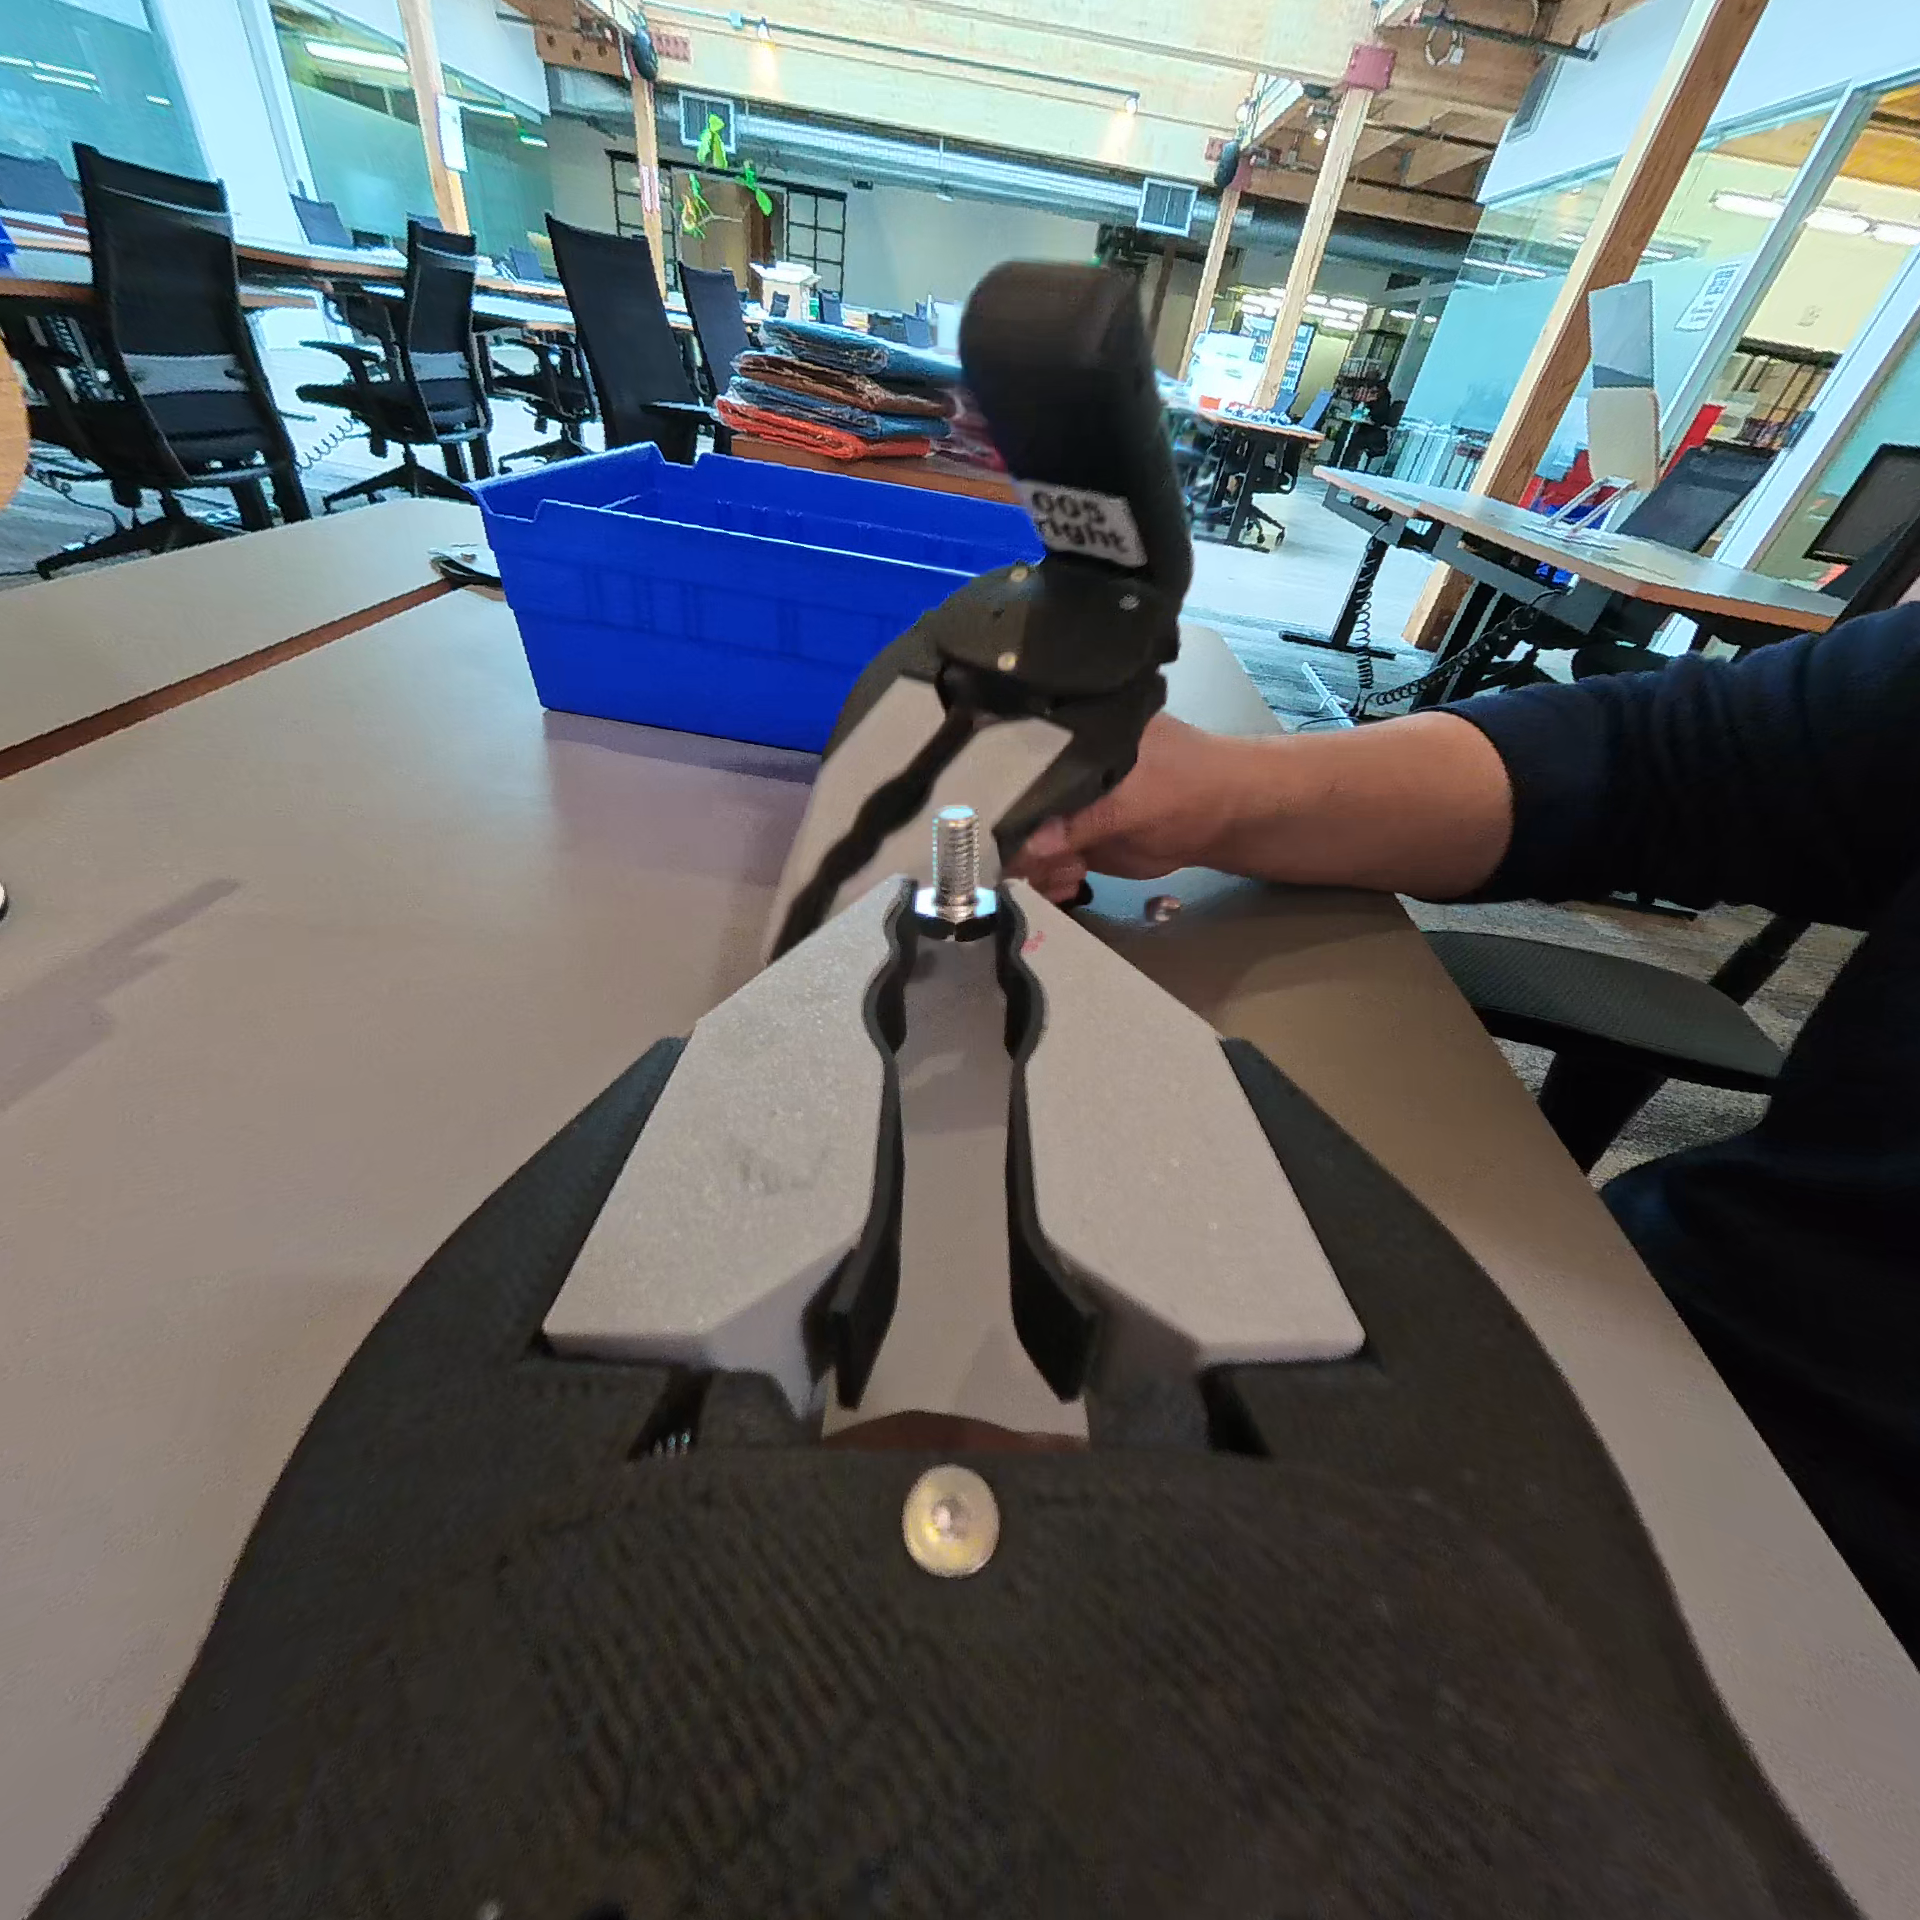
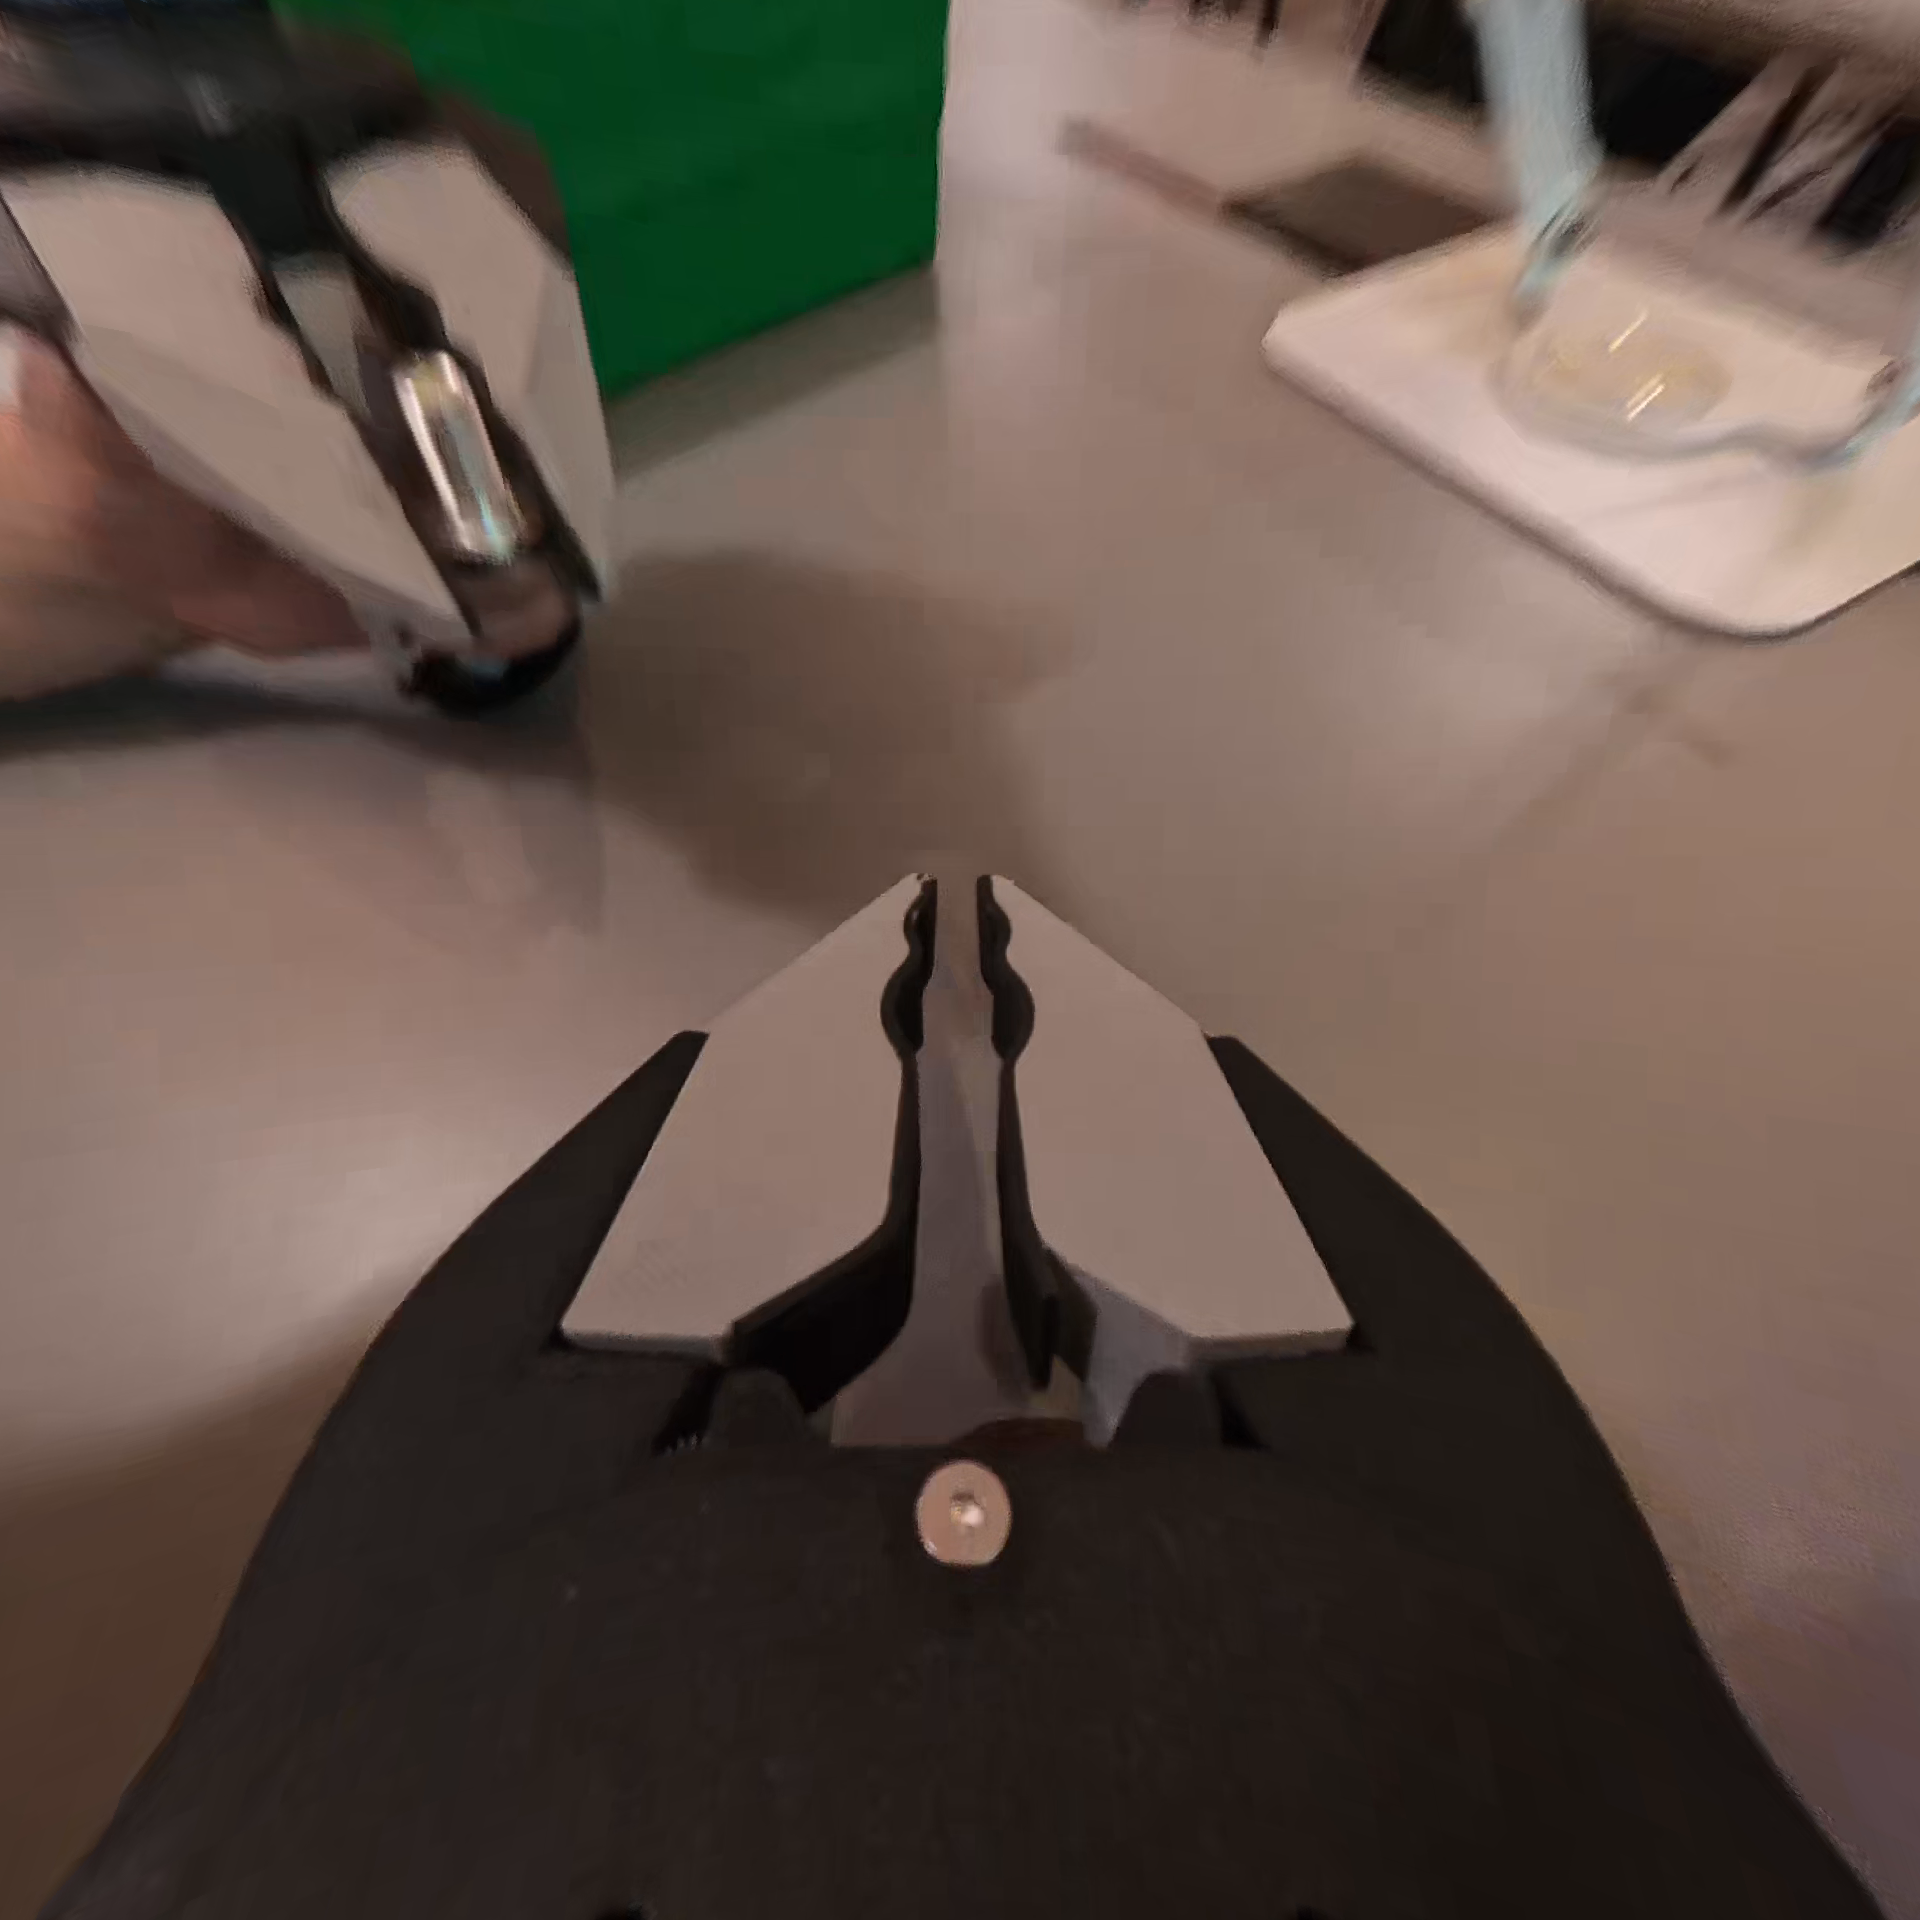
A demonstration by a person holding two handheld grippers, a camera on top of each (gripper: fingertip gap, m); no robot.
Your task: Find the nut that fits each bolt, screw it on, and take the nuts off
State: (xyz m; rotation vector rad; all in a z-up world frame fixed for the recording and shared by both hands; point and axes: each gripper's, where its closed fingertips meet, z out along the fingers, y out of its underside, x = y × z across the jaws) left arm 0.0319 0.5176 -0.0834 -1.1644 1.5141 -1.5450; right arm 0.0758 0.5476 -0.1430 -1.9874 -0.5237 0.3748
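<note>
Left tool (image 1: pixel 954 920): closed on one bolt (image 1: pixel 956 854) by its hex head, frame centre; threaded shank upright, long axis vertical. In the blurred right wrist view the bolt (image 2: pixel 457 468) lies along that tool's fingers at upper left.

Right tool (image 2: pixel 956 883): fingers nearly together with a narrow gap, gripping nothing; it (image 1: pixel 790 935) points down just behind and left of the bolt.

One small silvery part (image 1: pixel 1162 907), possibly a nut, lies at right centre on the grey bench (image 1: pixel 364 935).

One blue bin (image 1: pixel 727 592) stands at upper centre. Open office with black chairs (image 1: pixel 177 343).
</note>
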